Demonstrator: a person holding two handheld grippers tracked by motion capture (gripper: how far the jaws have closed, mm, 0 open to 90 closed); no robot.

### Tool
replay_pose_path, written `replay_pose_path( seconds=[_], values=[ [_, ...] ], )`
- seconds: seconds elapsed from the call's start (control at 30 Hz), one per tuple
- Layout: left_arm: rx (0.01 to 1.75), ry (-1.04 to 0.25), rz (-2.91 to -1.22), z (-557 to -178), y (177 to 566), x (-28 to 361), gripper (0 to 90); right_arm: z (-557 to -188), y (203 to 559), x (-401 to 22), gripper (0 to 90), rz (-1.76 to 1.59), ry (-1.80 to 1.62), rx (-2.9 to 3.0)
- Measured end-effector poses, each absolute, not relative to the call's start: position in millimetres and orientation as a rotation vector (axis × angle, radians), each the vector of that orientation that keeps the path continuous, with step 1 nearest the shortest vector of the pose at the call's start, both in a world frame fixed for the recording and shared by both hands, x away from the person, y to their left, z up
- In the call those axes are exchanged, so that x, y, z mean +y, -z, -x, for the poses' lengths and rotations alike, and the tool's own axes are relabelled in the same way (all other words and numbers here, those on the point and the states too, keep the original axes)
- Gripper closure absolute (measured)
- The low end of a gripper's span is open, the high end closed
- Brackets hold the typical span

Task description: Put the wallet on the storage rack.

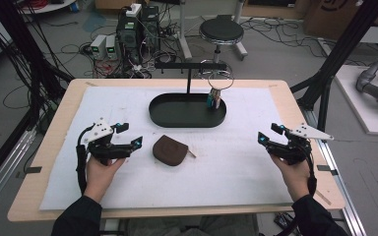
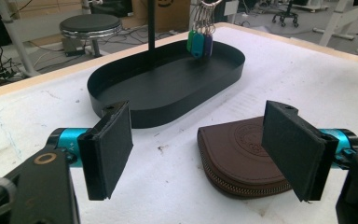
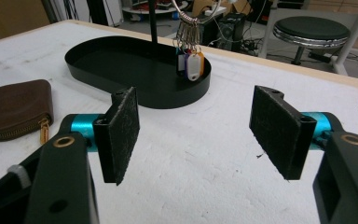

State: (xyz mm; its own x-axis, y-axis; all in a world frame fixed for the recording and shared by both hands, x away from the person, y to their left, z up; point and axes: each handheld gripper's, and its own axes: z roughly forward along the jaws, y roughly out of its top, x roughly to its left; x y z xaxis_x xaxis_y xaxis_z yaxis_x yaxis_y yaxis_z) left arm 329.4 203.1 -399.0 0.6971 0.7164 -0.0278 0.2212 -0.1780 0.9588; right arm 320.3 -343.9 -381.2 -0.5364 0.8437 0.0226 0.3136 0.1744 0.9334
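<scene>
White-padded table (image 1: 236,167) carrying brown leather zip pouch (image 1: 170,150); left tool (image 1: 134,142) and right tool (image 1: 262,138) both gaping wide, holding nothing; next likely left tool closing on pouch.

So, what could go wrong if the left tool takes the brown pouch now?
1. The brown pouch lies flat and low on the white mat, so the open left tool may scrape the mat or slide over the pouch.
2. The black tray and hanging keys stand just behind; a high lift might bump them.

Brown pouch (image 1: 170,150), black tray (image 1: 187,119)
</scene>
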Motion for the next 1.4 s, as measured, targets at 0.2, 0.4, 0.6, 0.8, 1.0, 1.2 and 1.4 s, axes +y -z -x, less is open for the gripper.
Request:
replay_pose_path(
  seconds=[0.2,0.4,0.6,0.8,1.0,1.2,1.4],
  values=[
    [0.744,-0.487,-1.723,-331.8,401.5,201.5,25.0,-323.6,383.6,-342.9,33.7,-1.075,-1.325,1.948],
    [0.738,-0.442,-1.750,-335.8,406.2,193.5,26.4,-326.3,387.9,-340.6,33.7,-1.063,-1.309,1.965],
    [0.769,-0.368,-1.792,-342.7,413.9,182.5,33.8,-324.6,387.6,-338.3,33.7,-1.044,-1.304,1.973],
    [0.877,-0.253,-1.795,-358.0,421.9,173.7,42.0,-324.2,387.1,-335.2,33.7,-1.024,-1.308,1.981],
    [0.930,-0.216,-1.866,-367.7,428.5,161.5,44.4,-324.1,386.9,-335.9,33.7,-1.020,-1.306,1.980],
    [0.969,-0.183,-1.858,-373.6,434.7,160.9,44.9,-324.2,387.0,-336.9,33.8,-1.026,-1.305,1.977],
    [0.997,-0.137,-1.846,-391.1,433.4,150.5,49.2,-325.1,386.6,-334.0,34.0,-1.014,-1.301,1.980]
  ],
)
